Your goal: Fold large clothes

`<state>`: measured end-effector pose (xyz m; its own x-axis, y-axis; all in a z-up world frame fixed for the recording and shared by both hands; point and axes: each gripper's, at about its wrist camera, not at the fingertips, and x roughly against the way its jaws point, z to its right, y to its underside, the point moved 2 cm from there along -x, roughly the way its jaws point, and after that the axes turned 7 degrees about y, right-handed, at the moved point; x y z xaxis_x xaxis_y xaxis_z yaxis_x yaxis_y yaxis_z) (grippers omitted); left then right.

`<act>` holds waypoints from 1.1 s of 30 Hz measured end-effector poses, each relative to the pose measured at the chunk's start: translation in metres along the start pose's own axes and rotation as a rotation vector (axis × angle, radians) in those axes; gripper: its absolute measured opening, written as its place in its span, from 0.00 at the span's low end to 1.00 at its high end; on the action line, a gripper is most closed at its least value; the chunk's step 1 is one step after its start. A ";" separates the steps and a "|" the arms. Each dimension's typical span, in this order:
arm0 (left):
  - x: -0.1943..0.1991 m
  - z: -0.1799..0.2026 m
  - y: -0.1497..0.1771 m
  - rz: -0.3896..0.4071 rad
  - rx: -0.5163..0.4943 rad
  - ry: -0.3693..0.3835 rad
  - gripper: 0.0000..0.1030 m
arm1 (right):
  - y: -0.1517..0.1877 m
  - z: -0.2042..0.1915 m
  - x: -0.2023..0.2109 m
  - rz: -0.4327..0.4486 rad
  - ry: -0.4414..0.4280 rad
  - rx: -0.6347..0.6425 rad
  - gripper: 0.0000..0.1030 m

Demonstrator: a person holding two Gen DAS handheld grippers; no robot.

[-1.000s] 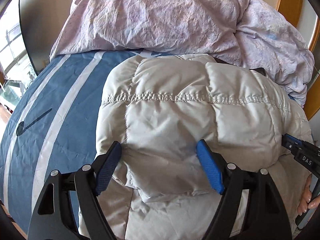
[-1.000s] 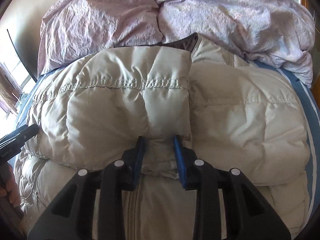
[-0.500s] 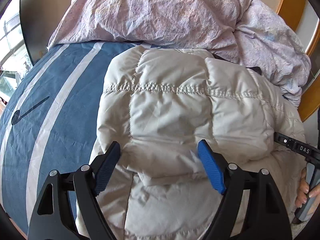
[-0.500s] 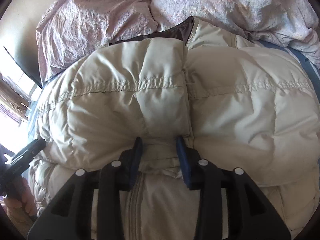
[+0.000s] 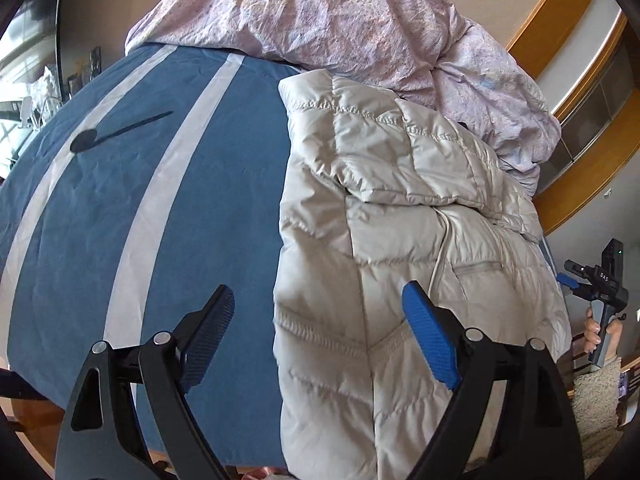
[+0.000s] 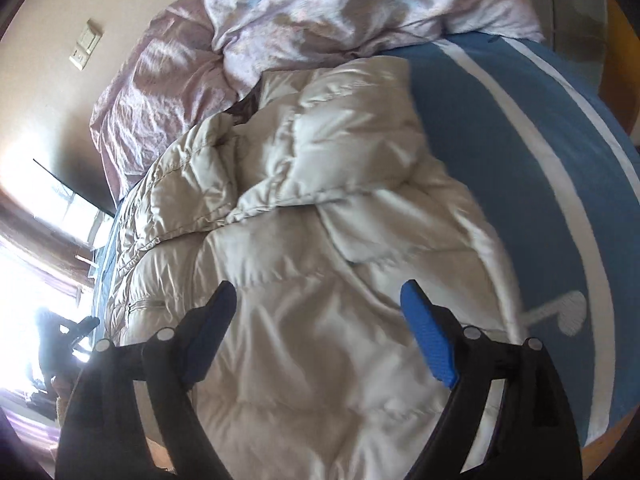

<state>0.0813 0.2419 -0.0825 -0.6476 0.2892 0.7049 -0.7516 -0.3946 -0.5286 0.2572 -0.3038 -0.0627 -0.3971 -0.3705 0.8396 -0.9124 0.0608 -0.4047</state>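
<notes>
- Two grippers are in play, and neither has hold of anything: the left gripper [image 5: 318, 322] has its jaws spread wide over the near edge of the pale beige quilted puffer jacket [image 5: 400, 208], and the right gripper [image 6: 318, 314] is spread just as wide above the same jacket [image 6: 320, 240].
- The jacket lies on the blue bedspread with pale stripes [image 5: 132, 208], with its near end draped over the bed's front edge.
- Beyond the jacket, touching its far end, sits a crumpled lilac duvet [image 5: 340, 28].
- One flap of the jacket is folded back on itself, its edge making a ridge across the middle [image 5: 404, 198].
- Judging by how it lies, the jacket is partly folded, and the next grasp looks likely to be on the hanging near end.
- To do this well, each gripper should bite a full quilted channel at the hem corners rather than the slick outer shell alone, since the fabric looks slippery and puffy.
- Both corners should rise together and travel toward the duvet, laying the hem level with the ridge.
- Pressing down afterwards would help, as trapped air may spring the fold open.
- The right view is motion-blurred, so fine seams there cannot be made out.
</notes>
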 end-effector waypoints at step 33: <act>-0.009 -0.004 0.075 -0.028 0.162 0.369 0.76 | 0.095 0.099 0.007 -0.085 -0.214 -0.168 0.64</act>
<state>0.0305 0.2129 -0.1306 -0.6506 0.5841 0.4854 -0.7594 -0.5058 -0.4092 0.1775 -0.3928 -0.1308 -0.3047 -0.5674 0.7650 -0.9523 0.1671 -0.2554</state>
